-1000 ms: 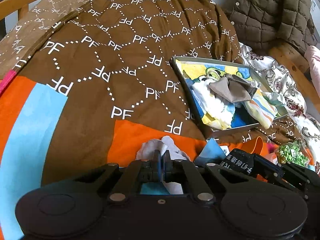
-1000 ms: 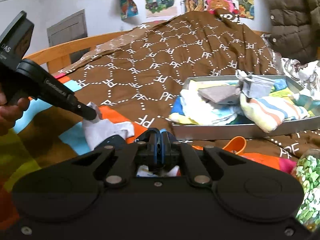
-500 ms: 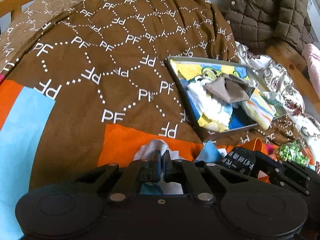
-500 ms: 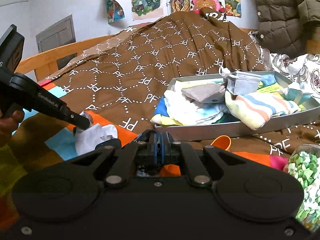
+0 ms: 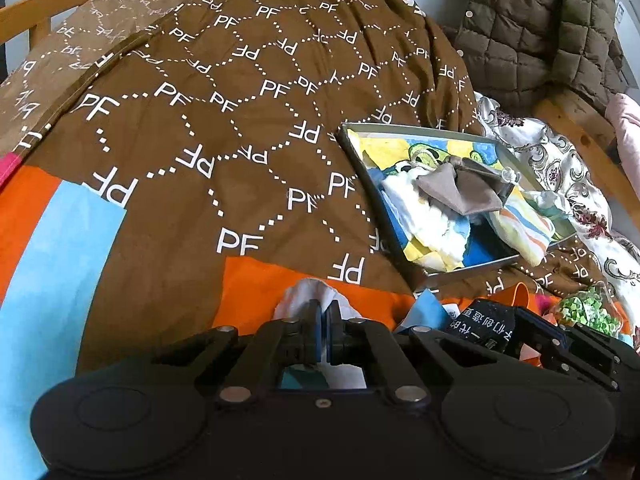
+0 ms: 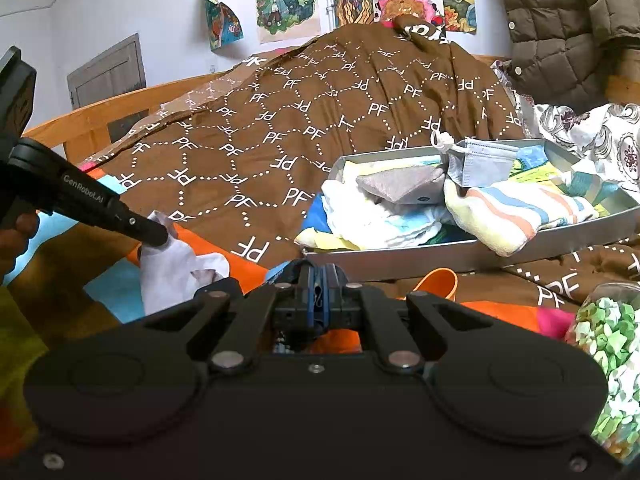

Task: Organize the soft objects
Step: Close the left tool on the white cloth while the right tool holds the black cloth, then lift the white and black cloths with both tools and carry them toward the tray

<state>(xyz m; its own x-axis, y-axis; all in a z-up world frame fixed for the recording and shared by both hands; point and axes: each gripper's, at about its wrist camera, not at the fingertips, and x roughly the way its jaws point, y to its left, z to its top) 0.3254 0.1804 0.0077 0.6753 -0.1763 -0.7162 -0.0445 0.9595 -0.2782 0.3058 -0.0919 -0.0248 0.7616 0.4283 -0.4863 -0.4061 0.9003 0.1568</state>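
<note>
On the brown quilt (image 5: 224,128) by the grey tray (image 6: 440,256) — left fingers (image 5: 324,332) pinching a white cloth (image 6: 168,268), right fingers (image 6: 320,296) pressed together.

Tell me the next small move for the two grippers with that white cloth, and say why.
Probably lift the white cloth clear of the bedspread and carry it toward the grey tray. The left gripper is shut on its upper edge, and the right gripper looks shut on something thin beside it. The cloth lies outside the tray, which already holds other folded soft things.
</note>
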